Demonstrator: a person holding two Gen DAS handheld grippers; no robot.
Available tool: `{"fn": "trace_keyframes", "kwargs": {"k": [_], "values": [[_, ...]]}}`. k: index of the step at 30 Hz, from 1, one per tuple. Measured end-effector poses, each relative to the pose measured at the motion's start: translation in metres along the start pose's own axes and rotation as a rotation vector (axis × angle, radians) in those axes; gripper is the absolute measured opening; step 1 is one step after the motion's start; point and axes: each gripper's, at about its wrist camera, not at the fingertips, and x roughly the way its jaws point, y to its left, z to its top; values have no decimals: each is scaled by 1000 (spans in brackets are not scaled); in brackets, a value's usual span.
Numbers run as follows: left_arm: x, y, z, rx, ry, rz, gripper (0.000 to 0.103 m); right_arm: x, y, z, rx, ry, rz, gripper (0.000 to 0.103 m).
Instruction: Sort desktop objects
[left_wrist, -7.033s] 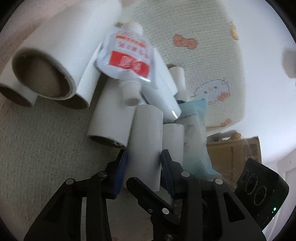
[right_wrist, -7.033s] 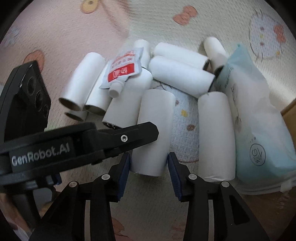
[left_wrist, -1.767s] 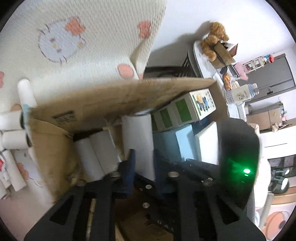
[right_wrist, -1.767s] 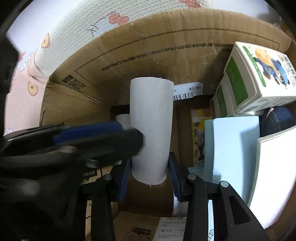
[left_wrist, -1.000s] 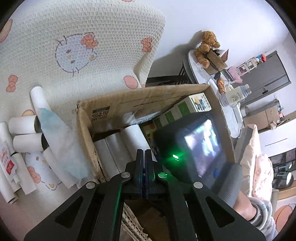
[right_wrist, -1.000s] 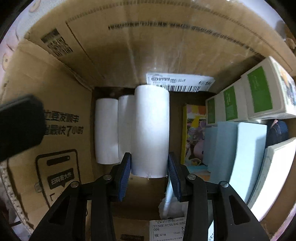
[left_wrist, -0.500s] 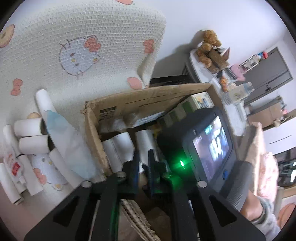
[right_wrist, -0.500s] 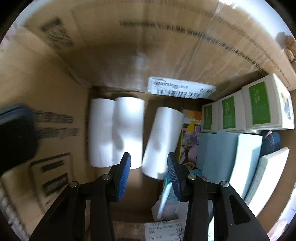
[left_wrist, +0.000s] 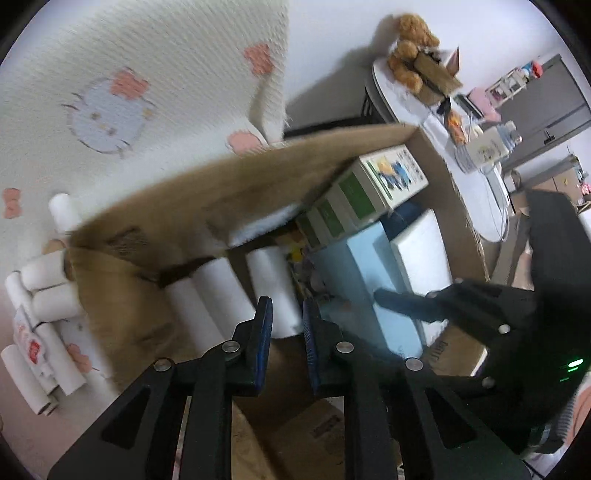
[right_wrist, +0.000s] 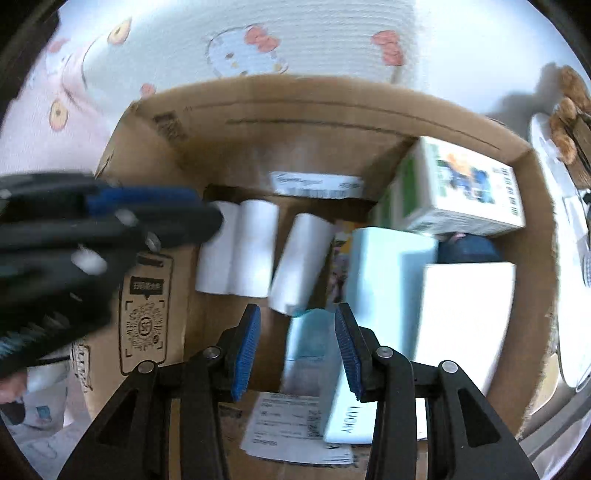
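Observation:
An open cardboard box (right_wrist: 332, 107) holds three white paper rolls (right_wrist: 255, 254) lying on its floor; the rightmost roll (right_wrist: 303, 258) lies tilted. They also show in the left wrist view (left_wrist: 273, 280). My right gripper (right_wrist: 297, 350) is open and empty above the box. My left gripper (left_wrist: 287, 328) is slightly open and empty over the box's near side. More white rolls (left_wrist: 44, 295) and a red-and-white pouch (left_wrist: 31, 345) lie on the mat left of the box (left_wrist: 207, 192).
The box also holds green-and-white cartons (right_wrist: 469, 188), a light blue box (right_wrist: 384, 266), a white box (right_wrist: 465, 306) and a paper label (right_wrist: 291, 424). A patterned cream mat (left_wrist: 129, 74) lies under everything. A white table with a teddy bear (left_wrist: 410, 48) stands beyond.
My right gripper has let go of its white roll, which now lies tilted beside the other two, and has pulled back up. My left gripper has opened slightly and shifted over the box.

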Motion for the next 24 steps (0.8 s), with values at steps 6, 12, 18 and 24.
{"fn": "trace_keyframes", "kwargs": {"k": [6, 12, 18, 24], "values": [[28, -2, 13, -51, 75, -49, 19, -20, -30, -5, 67, -36, 19, 38], [64, 5, 14, -169, 158, -86, 13, 7, -38, -3, 77, -42, 44, 38], [85, 15, 6, -257, 195, -98, 12, 9, -35, 0, 52, -42, 46, 38], [108, 28, 3, -368, 261, -131, 12, 6, -26, 2, 37, -43, 66, 38]]}}
